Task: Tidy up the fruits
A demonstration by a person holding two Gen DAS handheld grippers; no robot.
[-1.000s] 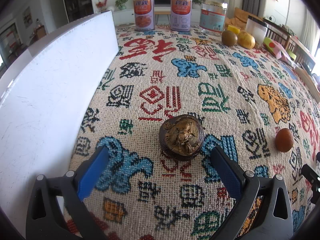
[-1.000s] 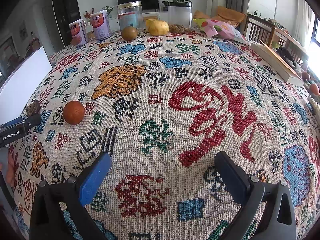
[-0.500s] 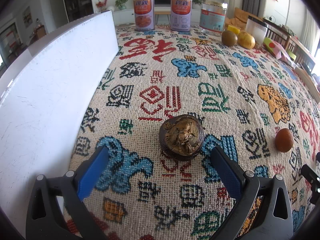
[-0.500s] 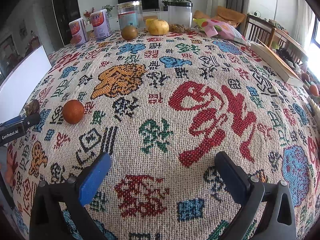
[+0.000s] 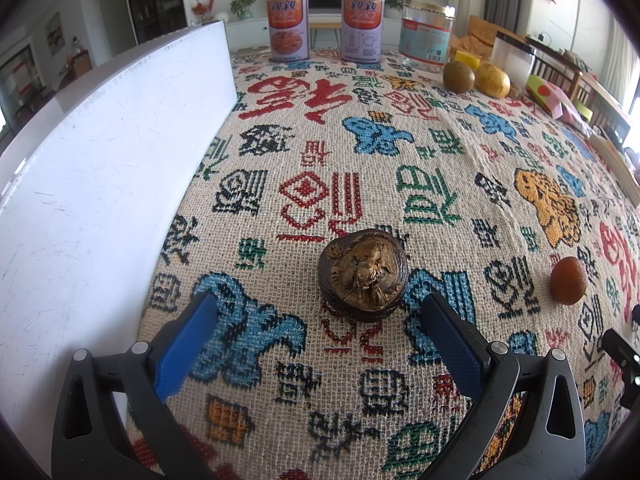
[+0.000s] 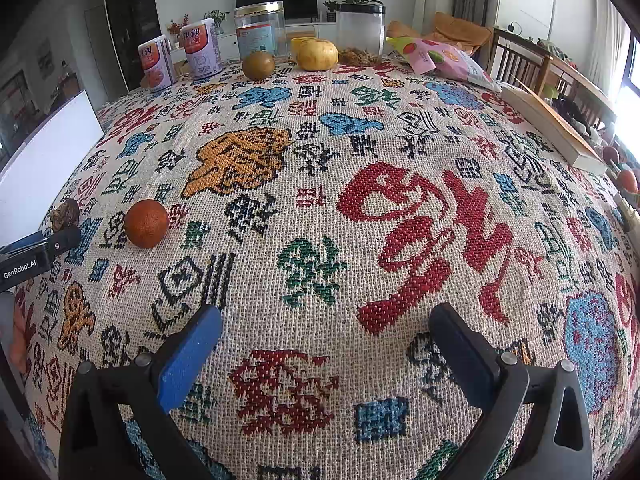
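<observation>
The left hand-held gripper (image 5: pixel 320 320) stands with its jaws spread wide and empty, low over the patterned woven cloth (image 5: pixel 360 152) covering the worktop. A dark, wrinkled, dried-looking fruit (image 5: pixel 363 275) sits on the cloth just ahead of the fingertips, nearer the right-side finger than the left, and not yet between them. A small round brown-orange fruit (image 5: pixel 568 280) lies well to the right. Two larger fruits, one greenish-brown (image 5: pixel 458 76) and one yellow (image 5: pixel 492 79), rest side by side near the far edge beside the jars and cans. The right hand-held gripper (image 6: pixel 324 330) is likewise open and holds nothing, over bare cloth; no fruit lies within its reach. Judgement: the step in hand is the pickup of the wrinkled fruit. To do it well, the left gripper should shift slightly right to centre the fruit, advance until both pads flank its widest part, then close gently, as the shell looks brittle and uneven. A white board (image 5: pixel 100 160) stands close on the left; clearance there should be watched.
</observation>
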